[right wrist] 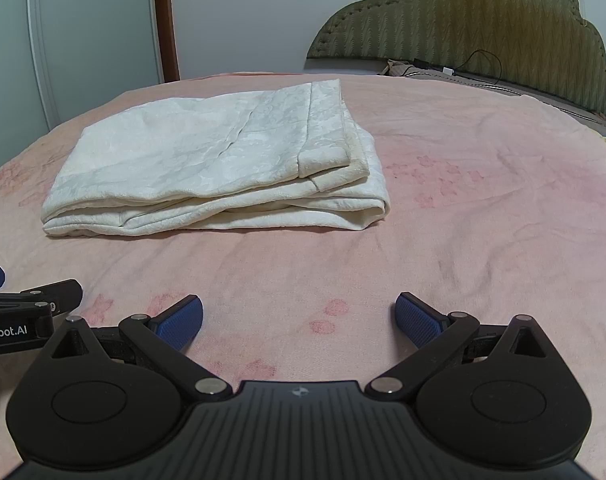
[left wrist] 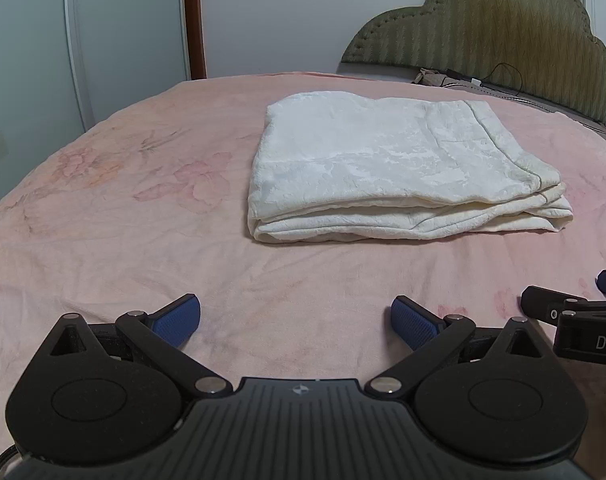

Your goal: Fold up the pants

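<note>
Cream-white pants (left wrist: 399,168) are lying folded into a flat, layered rectangle on the pink floral bedspread (left wrist: 103,208), toward the far middle of the bed. Their inner layers are hidden beneath the top panel; only the stacked fold edges along the near side are showing. In the right wrist view the pants (right wrist: 207,168) are sitting far and to the left, with a hemmed panel edge turned up at their right end.

Partly cut off at the frame edge, the right gripper is intruding at the right of the left wrist view, so only one side of it is showing there; likewise only a fragment of the left gripper is showing at the left of the right wrist view. A dark cable (right wrist: 479,64) is trailing along the foot of the olive padded headboard (left wrist: 503,28), its ends hard to make out.

Bare bedspread is stretching between the near fold edge and both tools, and more is lying right of the pants.

Left gripper (left wrist: 295,320) is hovering near the near edge of the bed, jaws spread wide, blue pads (left wrist: 179,318) holding nothing. Right gripper (right wrist: 299,318) is likewise standing wide apart and empty, just beside the left one, well short of the pants.
</note>
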{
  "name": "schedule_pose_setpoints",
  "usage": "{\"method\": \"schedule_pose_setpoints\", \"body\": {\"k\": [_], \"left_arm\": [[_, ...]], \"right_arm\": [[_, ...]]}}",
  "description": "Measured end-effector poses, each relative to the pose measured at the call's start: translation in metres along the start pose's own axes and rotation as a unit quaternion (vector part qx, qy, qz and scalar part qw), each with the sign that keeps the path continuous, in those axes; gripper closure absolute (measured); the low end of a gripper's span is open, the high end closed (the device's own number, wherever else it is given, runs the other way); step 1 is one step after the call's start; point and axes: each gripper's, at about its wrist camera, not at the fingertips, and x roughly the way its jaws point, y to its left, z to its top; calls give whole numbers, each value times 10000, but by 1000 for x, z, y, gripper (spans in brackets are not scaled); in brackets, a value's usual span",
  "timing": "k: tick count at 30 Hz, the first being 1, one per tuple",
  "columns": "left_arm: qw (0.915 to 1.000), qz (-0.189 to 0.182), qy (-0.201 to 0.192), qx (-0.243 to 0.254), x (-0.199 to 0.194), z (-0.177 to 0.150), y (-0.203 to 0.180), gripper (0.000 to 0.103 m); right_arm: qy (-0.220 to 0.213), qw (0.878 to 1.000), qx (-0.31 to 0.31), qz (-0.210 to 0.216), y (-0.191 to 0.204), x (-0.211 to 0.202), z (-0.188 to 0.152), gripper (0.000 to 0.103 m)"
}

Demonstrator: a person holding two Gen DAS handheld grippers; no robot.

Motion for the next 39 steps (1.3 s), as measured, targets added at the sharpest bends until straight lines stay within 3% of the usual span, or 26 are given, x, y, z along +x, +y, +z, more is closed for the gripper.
{"method": "schedule_pose_setpoints", "body": {"k": [39], "left_arm": [[10000,-1,2,-1,1,0,1,0]], "right_arm": [[-1,10000,-17,41,-1,0,1,0]]}}
